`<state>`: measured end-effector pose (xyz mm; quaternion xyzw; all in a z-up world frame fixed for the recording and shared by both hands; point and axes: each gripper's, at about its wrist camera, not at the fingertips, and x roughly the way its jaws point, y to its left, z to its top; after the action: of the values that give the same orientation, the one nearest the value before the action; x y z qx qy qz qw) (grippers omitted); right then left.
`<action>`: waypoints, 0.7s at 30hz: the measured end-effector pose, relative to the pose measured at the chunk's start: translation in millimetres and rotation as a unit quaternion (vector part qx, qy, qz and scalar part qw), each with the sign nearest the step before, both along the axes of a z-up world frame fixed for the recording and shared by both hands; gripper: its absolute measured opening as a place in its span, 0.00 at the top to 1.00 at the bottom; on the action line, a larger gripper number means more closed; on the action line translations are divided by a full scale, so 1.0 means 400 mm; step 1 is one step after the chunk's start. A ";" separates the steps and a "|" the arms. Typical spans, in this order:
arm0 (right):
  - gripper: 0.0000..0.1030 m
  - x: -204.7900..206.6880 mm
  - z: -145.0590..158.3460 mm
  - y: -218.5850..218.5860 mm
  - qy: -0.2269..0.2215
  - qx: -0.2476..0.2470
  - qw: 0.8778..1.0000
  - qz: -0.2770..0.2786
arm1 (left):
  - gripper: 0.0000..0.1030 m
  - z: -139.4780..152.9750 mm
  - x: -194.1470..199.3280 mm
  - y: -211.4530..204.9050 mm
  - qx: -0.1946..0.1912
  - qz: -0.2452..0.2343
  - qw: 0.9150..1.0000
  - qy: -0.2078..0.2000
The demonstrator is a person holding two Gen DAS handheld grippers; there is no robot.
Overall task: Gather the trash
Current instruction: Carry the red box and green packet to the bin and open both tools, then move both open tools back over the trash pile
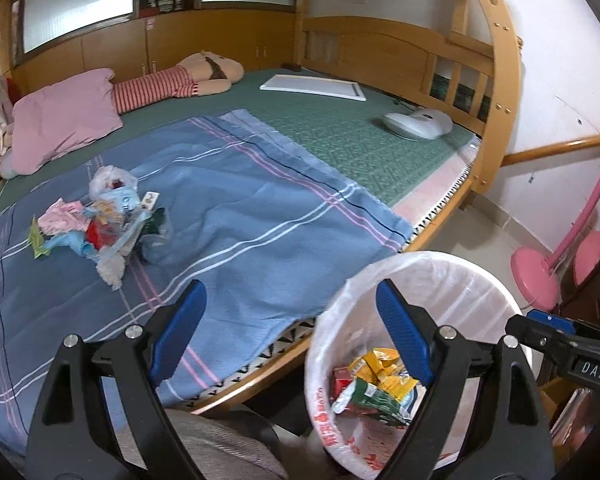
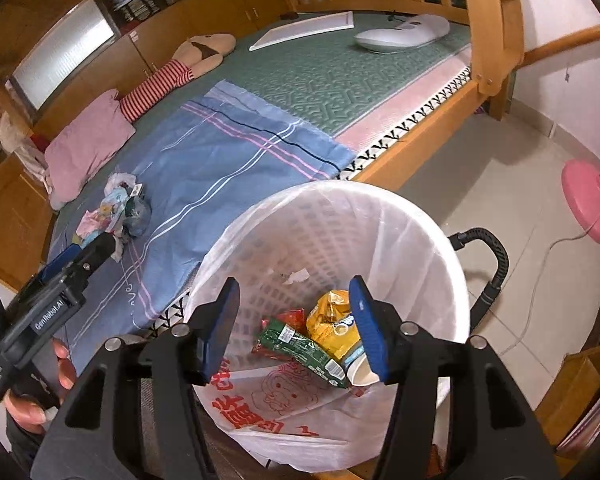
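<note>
My right gripper (image 2: 294,326) hangs spread and empty over the bin (image 2: 420,216), wrappers already inside. My left gripper (image 1: 290,336), also spread and empty, is nearer the trash pile (image 1: 108,220), which lies ahead-left on the blue sheet (image 1: 240,208).

Left gripper's right finger (image 1: 400,336) covers part of the wrappers (image 1: 374,384) in the lined bin (image 1: 480,276). Bin's near rim cut off at frame bottom. Trash pile (image 1: 108,216) on the blanket (image 1: 236,216): single items too small to tell. Paper cup (image 2: 360,368) half hidden behind a finger.
</note>
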<state>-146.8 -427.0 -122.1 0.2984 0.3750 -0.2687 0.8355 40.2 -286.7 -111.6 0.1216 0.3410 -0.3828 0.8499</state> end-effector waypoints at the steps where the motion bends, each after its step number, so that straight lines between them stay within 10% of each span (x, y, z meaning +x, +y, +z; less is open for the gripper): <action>1: 0.45 0.010 0.001 0.008 0.005 -0.007 1.000 0.003 | 0.16 0.003 0.006 0.007 0.000 0.004 1.000 0.001; 10: 0.36 0.150 0.025 0.057 -0.001 -0.038 0.998 0.046 | 0.12 0.043 0.148 0.174 -0.012 0.099 0.995 -0.005; 21: 0.34 0.396 -0.012 0.133 0.002 -0.016 0.992 0.128 | 0.12 -0.002 0.346 0.474 0.008 0.246 0.969 0.009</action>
<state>11.7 -373.7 -127.0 0.2344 0.4073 -0.1660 0.8669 178.6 -97.0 -112.6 0.0376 0.3711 -0.1601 0.9139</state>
